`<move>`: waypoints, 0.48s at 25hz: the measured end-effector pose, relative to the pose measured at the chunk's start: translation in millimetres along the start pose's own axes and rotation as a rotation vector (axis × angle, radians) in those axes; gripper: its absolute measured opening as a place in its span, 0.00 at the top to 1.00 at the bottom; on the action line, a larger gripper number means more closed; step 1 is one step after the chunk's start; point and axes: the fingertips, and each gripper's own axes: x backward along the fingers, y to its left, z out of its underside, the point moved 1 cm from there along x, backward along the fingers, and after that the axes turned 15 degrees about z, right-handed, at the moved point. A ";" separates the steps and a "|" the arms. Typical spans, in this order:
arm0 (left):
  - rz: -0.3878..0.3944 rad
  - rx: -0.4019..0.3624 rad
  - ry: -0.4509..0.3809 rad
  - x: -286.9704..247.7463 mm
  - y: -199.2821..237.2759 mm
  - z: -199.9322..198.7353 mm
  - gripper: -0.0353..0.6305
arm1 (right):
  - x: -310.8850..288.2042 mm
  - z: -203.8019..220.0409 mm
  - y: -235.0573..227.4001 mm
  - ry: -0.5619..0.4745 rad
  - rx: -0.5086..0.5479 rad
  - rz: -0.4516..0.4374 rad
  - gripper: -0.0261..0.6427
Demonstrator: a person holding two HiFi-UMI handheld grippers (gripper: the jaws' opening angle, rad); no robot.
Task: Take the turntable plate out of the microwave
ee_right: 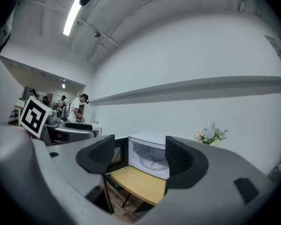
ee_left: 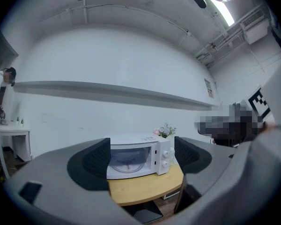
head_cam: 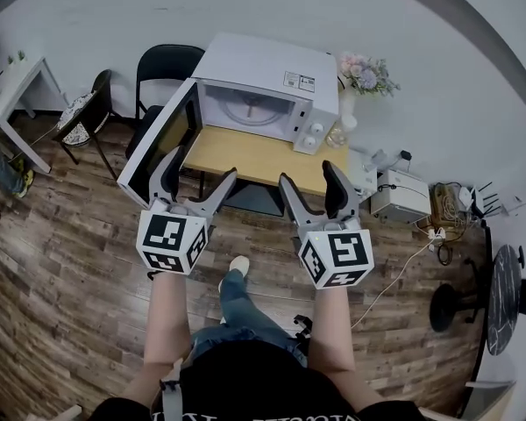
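Note:
A white microwave (head_cam: 272,73) stands on a small wooden table (head_cam: 254,158), its door (head_cam: 160,143) swung wide open to the left. Inside lies the clear round turntable plate (head_cam: 252,109), also seen as the turntable plate (ee_left: 125,162) and the turntable plate (ee_right: 151,161). My left gripper (head_cam: 198,181) and right gripper (head_cam: 310,187) are held side by side in front of the table, well short of the microwave. Both are open with nothing between their jaws. The left gripper (ee_left: 140,156) and right gripper (ee_right: 140,156) frame the microwave (ee_left: 138,154) between their pads.
A vase of flowers (head_cam: 366,75) stands right of the microwave. Black chairs (head_cam: 162,68) sit behind left, a white side table (head_cam: 17,86) at far left, boxes and cables (head_cam: 403,196) on the wooden floor at right. People (ee_right: 77,108) stand at a bench in the distance.

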 end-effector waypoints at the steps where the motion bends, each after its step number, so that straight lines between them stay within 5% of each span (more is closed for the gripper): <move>1: 0.006 0.002 -0.001 -8.4 6.2 0.1 0.30 | -11.2 1.1 0.0 0.001 -0.010 -0.004 0.44; 12: 0.031 0.062 0.043 -106.7 84.9 19.9 0.30 | -142.6 22.3 -7.2 0.072 -0.054 -0.049 0.44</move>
